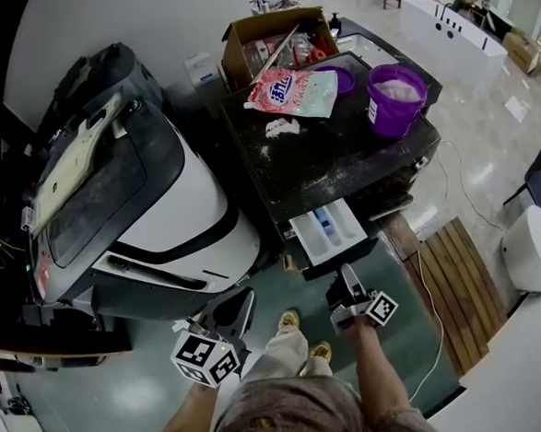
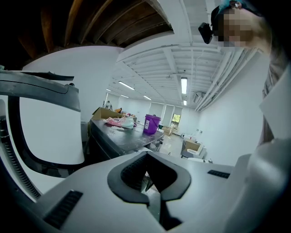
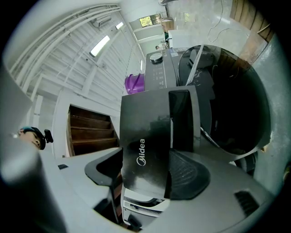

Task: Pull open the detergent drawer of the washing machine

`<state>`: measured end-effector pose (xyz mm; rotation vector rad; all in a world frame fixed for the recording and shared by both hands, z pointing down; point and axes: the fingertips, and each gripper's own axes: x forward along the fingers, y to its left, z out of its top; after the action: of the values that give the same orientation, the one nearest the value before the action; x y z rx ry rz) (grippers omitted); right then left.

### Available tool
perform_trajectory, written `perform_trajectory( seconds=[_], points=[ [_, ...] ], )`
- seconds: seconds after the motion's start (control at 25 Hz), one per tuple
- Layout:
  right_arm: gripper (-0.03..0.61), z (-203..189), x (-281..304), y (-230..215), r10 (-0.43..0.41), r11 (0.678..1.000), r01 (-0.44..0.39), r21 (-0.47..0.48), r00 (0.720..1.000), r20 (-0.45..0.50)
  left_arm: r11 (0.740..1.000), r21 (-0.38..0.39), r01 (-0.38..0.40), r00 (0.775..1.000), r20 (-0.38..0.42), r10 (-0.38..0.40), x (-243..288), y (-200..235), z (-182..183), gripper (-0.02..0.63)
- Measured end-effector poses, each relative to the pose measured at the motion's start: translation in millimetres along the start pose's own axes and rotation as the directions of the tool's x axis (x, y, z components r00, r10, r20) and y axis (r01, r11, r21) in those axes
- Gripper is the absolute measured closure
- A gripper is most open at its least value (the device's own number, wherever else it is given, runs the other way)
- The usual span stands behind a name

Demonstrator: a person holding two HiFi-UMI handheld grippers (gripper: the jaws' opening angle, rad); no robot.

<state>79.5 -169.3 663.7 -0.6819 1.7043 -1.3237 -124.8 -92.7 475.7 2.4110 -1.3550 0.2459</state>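
**Drawer is out — overpulling is the risk now**

My right gripper [image 3: 144, 157] has its fingers clamped on the detergent drawer [image 1: 330, 229], with the glossy dark front panel caught between the pads. The drawer juts well out of the front of the washing machine [image 1: 340, 159] and its white compartments are open to view. I judge the pull to be done, or nearly so. My left gripper [image 2: 146, 154] hangs to the left of the machine's front, fingers together on nothing.

What worries me:
- If I haul further, the drawer may hit its stop and jerk off its runners.
- The panel looks slick, so the pads could slide off and the gripper snap back toward the operator's legs.
- My grip comes in from below, tilted upward. A pull off the drawer's own line could bind it.
- A hard tug might rock the machine and unsettle the purple bucket [image 1: 396, 95] at the right edge of its top.

The machine's black top is dusted with white powder. A detergent bag [image 1: 294, 91] lies toward its back and a cardboard box [image 1: 272, 39] sits behind that. Left of the machine stands a bulky white-and-dark appliance [image 1: 150, 210], and to its right a slatted wooden board [image 1: 455, 271] lies on the floor. The room is large and bright — smooth greenish floor in front of the machine, pale floor beyond.
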Motion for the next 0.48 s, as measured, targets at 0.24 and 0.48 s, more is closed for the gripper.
perform_trajectory(
  seconds=[0.24, 0.48],
  points=[
    [0.276, -0.7, -6.8, 0.9, -0.004, 1.0, 0.004, -0.003, 1.0, -0.001, 1.0, 0.004, 0.01, 1.0, 0.004, -0.01, 2.7, -3.5, 1.3, 0.592],
    [0.278, -0.3, -10.0, 0.8, -0.005, 1.0, 0.005, -0.006, 1.0, -0.003, 1.0, -0.002, 0.019, 1.0, 0.0, -0.019, 5.7, -6.2, -0.2, 0.592]
  ],
)
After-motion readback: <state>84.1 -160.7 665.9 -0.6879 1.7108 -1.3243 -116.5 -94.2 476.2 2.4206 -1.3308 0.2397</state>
